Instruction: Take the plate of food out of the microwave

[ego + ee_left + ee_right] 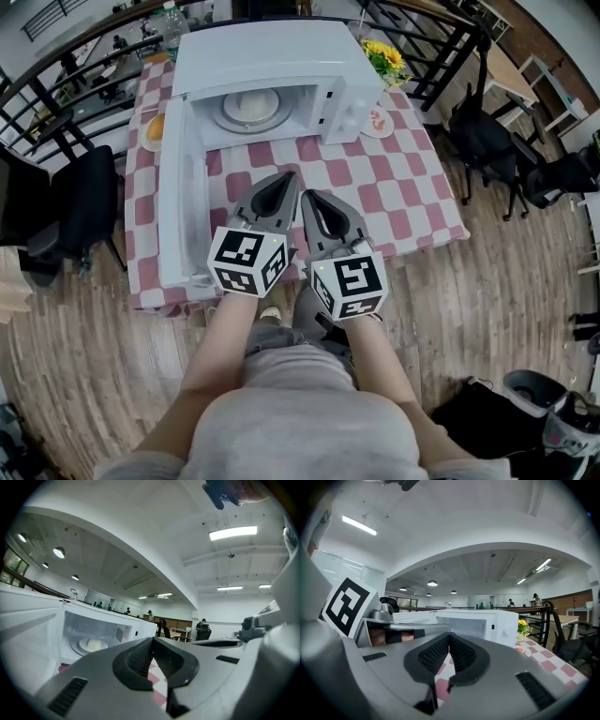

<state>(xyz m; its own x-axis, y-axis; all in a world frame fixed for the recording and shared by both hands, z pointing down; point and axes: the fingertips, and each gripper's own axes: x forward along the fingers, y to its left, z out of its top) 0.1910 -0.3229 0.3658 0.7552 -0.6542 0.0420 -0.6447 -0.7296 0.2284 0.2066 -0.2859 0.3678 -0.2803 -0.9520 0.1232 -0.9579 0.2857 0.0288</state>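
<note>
Left tool (pixel 284 180), right tool (pixel 309 199): 2 units, each pressed together, empty, side by side above worktop (pixel 412 187). Plate (pixel 249 109): on turntable inside microwave (pixel 281 56), door (pixel 178 197) open, beyond tools.

Checked-cloth table (pixel 412 202) — carries | microwave (pixel 281 56) | flowers (pixel 386 58) | small plate (pixel 378 123)
</note>
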